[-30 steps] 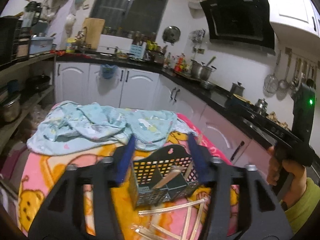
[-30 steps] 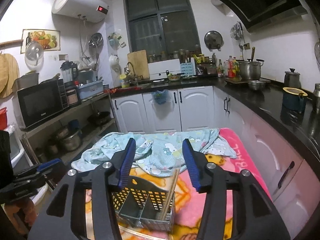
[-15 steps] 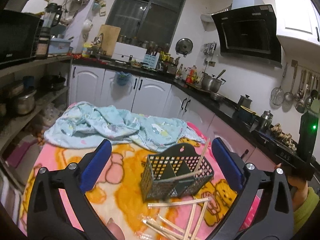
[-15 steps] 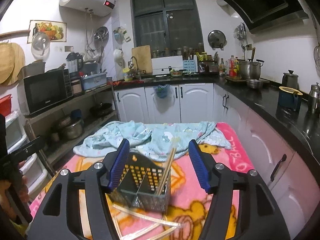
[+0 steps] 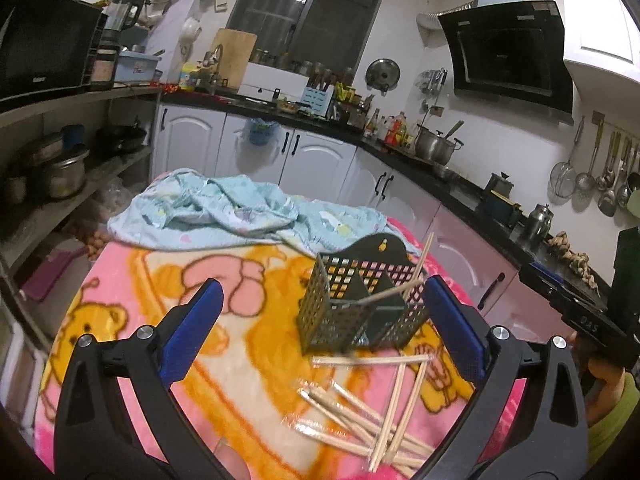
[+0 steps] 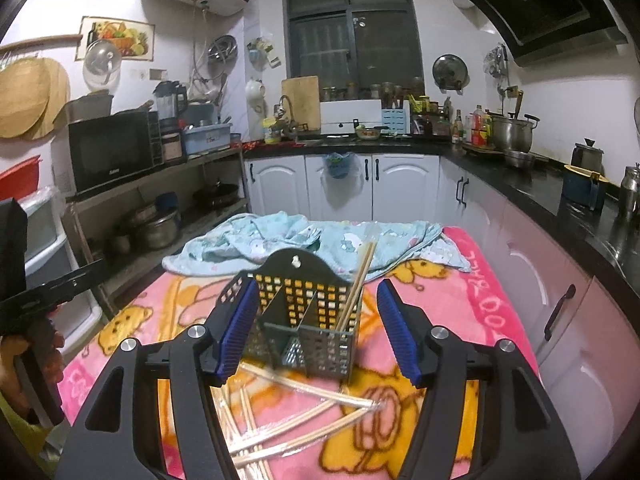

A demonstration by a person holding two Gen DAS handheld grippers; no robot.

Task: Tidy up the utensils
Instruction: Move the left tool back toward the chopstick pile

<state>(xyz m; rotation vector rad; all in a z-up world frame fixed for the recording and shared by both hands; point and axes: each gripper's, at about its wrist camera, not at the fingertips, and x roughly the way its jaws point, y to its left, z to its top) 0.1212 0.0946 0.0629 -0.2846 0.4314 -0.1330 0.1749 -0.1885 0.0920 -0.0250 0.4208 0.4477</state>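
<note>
Left claw (image 5: 320, 332) standing wide, empty; caddy (image 5: 360, 308) sitting just ahead. Right claw (image 6: 318, 332) gaping part-open, empty, chopsticks (image 6: 304, 416) lying below it on the surface (image 6: 460, 300).

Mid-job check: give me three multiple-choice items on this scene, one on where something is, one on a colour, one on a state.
1. Where do the loose chopsticks lie?
A. On the pink blanket, nearer the camera than the utensil basket
B. On the black counter
C. Under the blue cloth

2. What colour are the pads on the right hand-held gripper?
A. Red
B. Blue
C. Green

3. How is the left hand-held gripper?
A. Shut on the basket
B. Shut on a chopstick
C. Open, holding nothing

Key: 1 A, they are scattered on the blanket before the basket. 2 B, both ribbed pads show blue. 3 C, its fingers stand wide apart with nothing gripped.
</note>
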